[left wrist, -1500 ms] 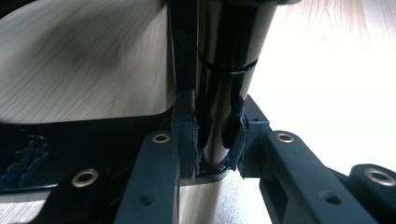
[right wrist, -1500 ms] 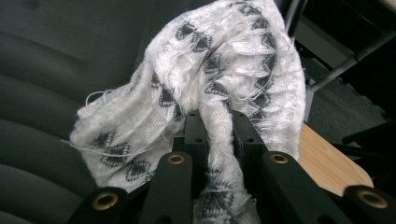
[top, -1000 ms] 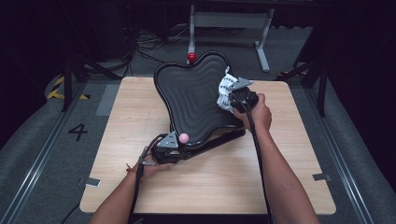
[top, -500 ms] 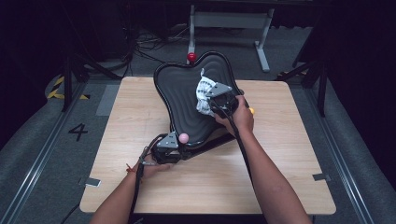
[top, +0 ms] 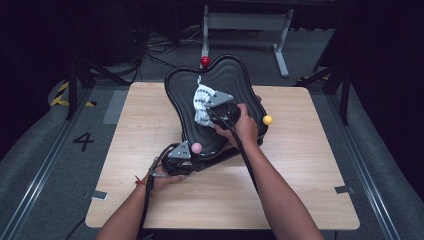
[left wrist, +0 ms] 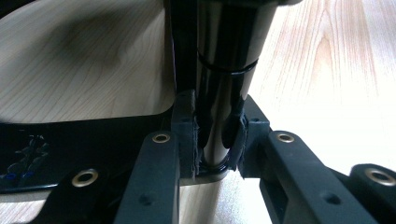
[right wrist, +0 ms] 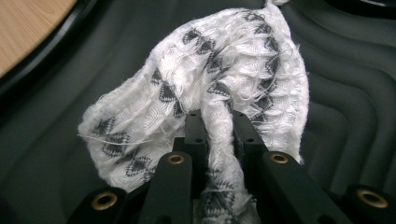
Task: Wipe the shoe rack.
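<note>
A black ribbed, curvy board lies tilted on the wooden table, with a red ball, a pink ball and a yellow ball at its edges. My right gripper is shut on a white cloth with a black pattern and presses it on the board's ribbed top; the cloth bunches between the pads. My left gripper is at the board's near edge, shut on a glossy black post under the board.
A metal stand and cables lie on the dark floor beyond the table. A floor mark "4" is at the left. Bare tabletop stretches on both sides of the board.
My right gripper has dragged the cloth leftwards across the board's top, from its right edge toward the middle. The yellow ball has come into sight. My left gripper has stayed put.
</note>
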